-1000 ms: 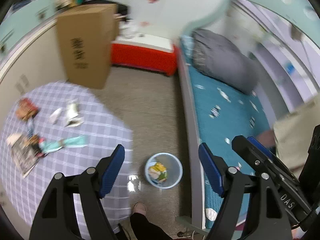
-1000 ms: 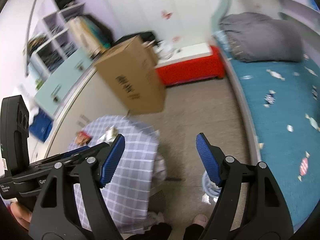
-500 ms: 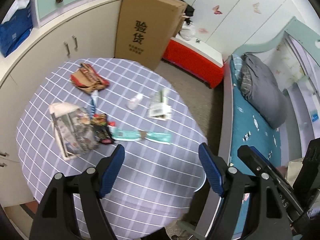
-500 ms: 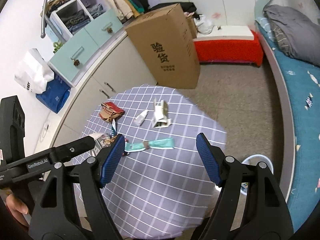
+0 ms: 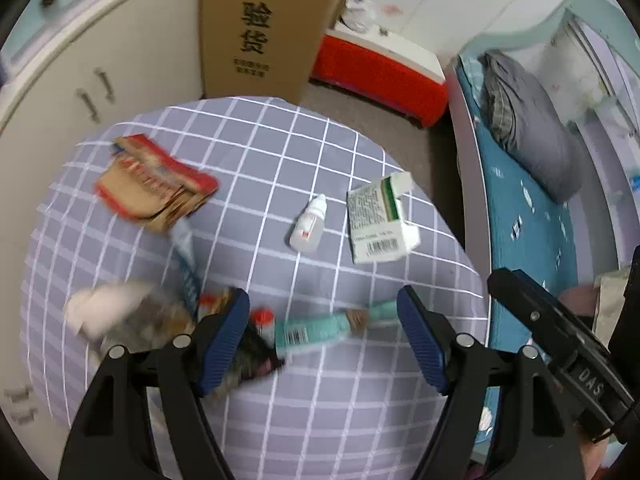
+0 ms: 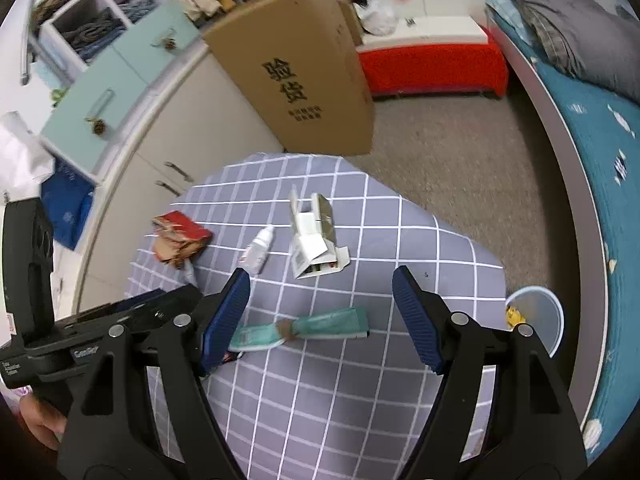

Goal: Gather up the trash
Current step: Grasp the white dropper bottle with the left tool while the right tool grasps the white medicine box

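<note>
Trash lies on a round table under a grey checked cloth (image 5: 320, 420) (image 6: 420, 248). A teal wrapper (image 5: 316, 330) (image 6: 320, 324) lies between the open jaws of both grippers, below them. My left gripper (image 5: 324, 336) and right gripper (image 6: 320, 316) hover above it, touching nothing. Farther off lie a small white bottle (image 5: 308, 228) (image 6: 258, 252), a torn white and green carton (image 5: 378, 220) (image 6: 316, 240) and a red and brown packet (image 5: 156, 192) (image 6: 180, 240). More wrappers (image 5: 132, 324) lie blurred at the left.
A pale blue bin (image 6: 536, 320) with scraps stands on the floor right of the table. A tall cardboard box (image 5: 260, 28) (image 6: 296, 68) and a red bench (image 5: 380, 68) stand beyond. A bed with a teal sheet (image 5: 520, 208) runs along the right; cabinets (image 5: 100, 68) line the left.
Both grippers have swung from over the floor and bin to over the table and have come down closer to the trash. Their jaws stayed equally wide.
</note>
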The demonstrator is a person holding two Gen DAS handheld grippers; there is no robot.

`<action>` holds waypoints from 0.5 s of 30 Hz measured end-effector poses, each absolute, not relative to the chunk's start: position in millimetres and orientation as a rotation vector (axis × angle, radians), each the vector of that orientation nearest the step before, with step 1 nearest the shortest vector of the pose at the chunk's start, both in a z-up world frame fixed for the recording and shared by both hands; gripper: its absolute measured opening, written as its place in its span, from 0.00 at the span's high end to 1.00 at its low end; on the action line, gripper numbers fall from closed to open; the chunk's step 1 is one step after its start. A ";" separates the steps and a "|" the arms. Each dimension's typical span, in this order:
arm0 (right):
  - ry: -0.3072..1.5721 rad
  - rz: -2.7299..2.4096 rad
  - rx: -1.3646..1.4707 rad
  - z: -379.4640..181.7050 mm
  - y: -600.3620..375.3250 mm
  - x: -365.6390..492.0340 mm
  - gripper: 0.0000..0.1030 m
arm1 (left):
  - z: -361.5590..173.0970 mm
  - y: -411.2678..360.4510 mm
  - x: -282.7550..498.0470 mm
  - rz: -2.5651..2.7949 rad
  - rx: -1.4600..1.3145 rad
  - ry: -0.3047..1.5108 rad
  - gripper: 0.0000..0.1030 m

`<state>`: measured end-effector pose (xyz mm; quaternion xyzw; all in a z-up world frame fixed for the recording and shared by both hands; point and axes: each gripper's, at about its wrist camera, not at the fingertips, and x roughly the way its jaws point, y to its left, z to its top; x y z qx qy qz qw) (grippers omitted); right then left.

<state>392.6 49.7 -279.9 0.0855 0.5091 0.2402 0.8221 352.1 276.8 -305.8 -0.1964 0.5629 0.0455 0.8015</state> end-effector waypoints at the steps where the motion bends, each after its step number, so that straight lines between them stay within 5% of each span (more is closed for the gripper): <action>1: 1.088 0.504 0.184 -285.3 51.5 395.2 0.29 | -316.6 279.0 362.6 0.086 -0.406 1.219 0.28; 6: 1.117 0.473 0.190 -310.9 62.7 413.6 0.29 | -348.5 279.8 395.4 0.039 -0.343 1.242 0.35; 11: 1.138 0.470 0.194 -327.3 72.4 428.3 0.29 | -376.3 276.1 413.3 0.008 -0.298 1.287 0.61; 12: 1.143 0.475 0.194 -329.5 74.6 430.5 0.29 | -380.4 275.9 414.6 -0.002 -0.297 1.296 0.73; 15: 1.157 0.488 0.183 -336.3 84.8 437.3 0.29 | -381.7 276.0 413.3 -0.026 -0.299 1.290 0.77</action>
